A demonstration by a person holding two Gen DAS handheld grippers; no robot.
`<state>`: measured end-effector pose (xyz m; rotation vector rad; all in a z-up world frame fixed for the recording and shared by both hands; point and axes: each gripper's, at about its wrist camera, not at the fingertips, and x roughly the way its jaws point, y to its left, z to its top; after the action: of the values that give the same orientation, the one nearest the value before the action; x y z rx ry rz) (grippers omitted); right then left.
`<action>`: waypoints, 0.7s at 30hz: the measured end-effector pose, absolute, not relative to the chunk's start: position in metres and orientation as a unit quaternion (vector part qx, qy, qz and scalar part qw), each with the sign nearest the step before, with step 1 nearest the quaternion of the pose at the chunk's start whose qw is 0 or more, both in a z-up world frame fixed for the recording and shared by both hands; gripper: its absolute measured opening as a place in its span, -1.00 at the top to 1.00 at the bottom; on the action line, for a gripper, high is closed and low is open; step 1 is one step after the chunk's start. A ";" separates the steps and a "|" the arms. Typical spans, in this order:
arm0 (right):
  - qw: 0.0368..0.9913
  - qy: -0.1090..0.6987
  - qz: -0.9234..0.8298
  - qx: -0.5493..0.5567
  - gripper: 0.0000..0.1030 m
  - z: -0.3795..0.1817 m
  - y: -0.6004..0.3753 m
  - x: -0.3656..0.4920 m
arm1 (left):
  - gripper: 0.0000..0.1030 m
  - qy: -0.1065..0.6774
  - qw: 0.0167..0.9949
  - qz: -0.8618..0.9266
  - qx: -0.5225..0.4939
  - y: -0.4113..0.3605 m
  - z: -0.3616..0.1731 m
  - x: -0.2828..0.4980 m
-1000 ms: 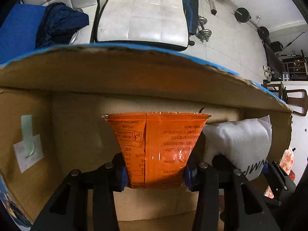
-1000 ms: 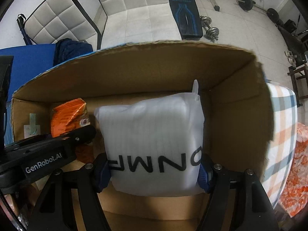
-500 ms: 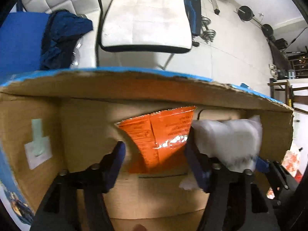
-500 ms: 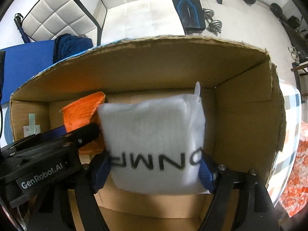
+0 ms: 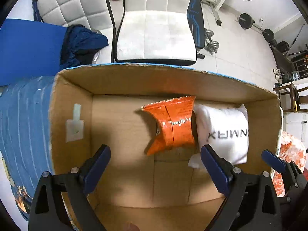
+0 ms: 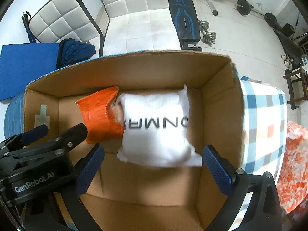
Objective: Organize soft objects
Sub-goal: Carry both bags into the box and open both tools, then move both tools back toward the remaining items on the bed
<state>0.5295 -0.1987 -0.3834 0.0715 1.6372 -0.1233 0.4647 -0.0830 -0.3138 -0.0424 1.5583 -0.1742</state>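
While your left gripper (image 5: 155, 170) and right gripper (image 6: 153, 170) both hang above the open brown cardboard box (image 5: 123, 80), their jaws are spread wide and grasp nothing. You can see the crinkled orange foil snack packet (image 5: 172, 124) lying on the box floor, touching the soft white plastic-wrapped bundle with black lettering (image 6: 156, 127) on its right. That bundle sits close to the box's right wall. A white padded chair (image 5: 156, 36) stands beyond the box.
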 end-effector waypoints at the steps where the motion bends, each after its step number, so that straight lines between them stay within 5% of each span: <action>1: 0.682 0.728 -0.055 0.033 -1.00 -0.379 -0.198 0.525 | -0.86 0.697 0.713 -0.077 -0.016 -0.080 -0.306 0.458; 21: 0.755 0.653 -0.066 0.006 -1.00 -0.242 -0.171 0.406 | -0.86 0.585 0.809 -0.065 0.003 -0.043 -0.186 0.340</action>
<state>0.4062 -0.1714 -0.2417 0.0132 1.4244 -0.1433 0.3397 -0.0431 -0.1859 0.0067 1.2502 -0.1399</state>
